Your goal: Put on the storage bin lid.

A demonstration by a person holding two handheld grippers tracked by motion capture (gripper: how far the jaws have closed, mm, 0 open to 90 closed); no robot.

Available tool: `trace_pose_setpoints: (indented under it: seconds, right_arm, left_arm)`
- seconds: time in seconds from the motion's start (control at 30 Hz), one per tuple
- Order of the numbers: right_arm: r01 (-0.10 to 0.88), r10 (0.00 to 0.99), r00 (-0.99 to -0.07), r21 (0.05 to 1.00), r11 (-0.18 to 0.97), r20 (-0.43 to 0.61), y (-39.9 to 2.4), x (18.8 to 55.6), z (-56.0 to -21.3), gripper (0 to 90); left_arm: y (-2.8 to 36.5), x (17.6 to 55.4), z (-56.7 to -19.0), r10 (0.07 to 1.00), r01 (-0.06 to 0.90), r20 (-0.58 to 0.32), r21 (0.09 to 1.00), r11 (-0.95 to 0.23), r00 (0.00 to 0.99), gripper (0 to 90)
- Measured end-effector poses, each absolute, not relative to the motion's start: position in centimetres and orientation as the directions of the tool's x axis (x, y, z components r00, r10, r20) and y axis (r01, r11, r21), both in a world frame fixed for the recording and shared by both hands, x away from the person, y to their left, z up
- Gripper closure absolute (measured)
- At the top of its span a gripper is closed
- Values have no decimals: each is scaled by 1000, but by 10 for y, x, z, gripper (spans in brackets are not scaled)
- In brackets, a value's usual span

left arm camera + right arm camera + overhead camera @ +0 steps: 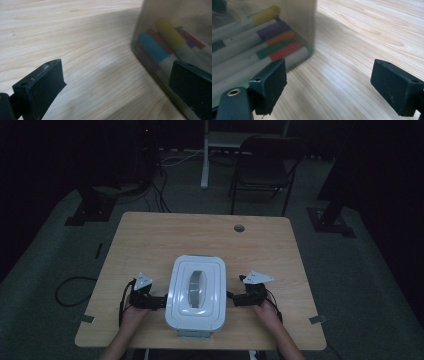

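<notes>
A lidded white box (pixel 196 291) sits at the near middle of the wooden table (pixel 150 235), a grey handle (pixel 196 287) set into its lid. The left tool (pixel 159 301) flanks it at nine o'clock, the right tool (pixel 231 298) at three o'clock, each held low in a hand. Both tools stand spread, pinching nothing. Through the box's translucent wall, the gripper views show markers (pixel 272 42) lying stacked inside, with caps of yellow (pixel 170 33), blue (pixel 151 47), purple (pixel 273 29), orange (pixel 280 37), green and red.
</notes>
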State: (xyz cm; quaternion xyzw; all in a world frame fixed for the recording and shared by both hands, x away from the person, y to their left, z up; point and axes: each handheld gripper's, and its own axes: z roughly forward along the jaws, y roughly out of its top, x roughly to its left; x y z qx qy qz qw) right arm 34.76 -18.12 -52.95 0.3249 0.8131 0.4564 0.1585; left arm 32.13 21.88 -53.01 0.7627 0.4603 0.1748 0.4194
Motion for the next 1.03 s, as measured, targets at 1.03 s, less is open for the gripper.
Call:
trace_pose_setpoints:
  seconds: [1.03]
  right_arm:
    - [493,881,-474,827,269,-4,-275,325,-541,132]
  left_arm:
    - [317,273,-529,959,611,-87,785,-102,271,7]
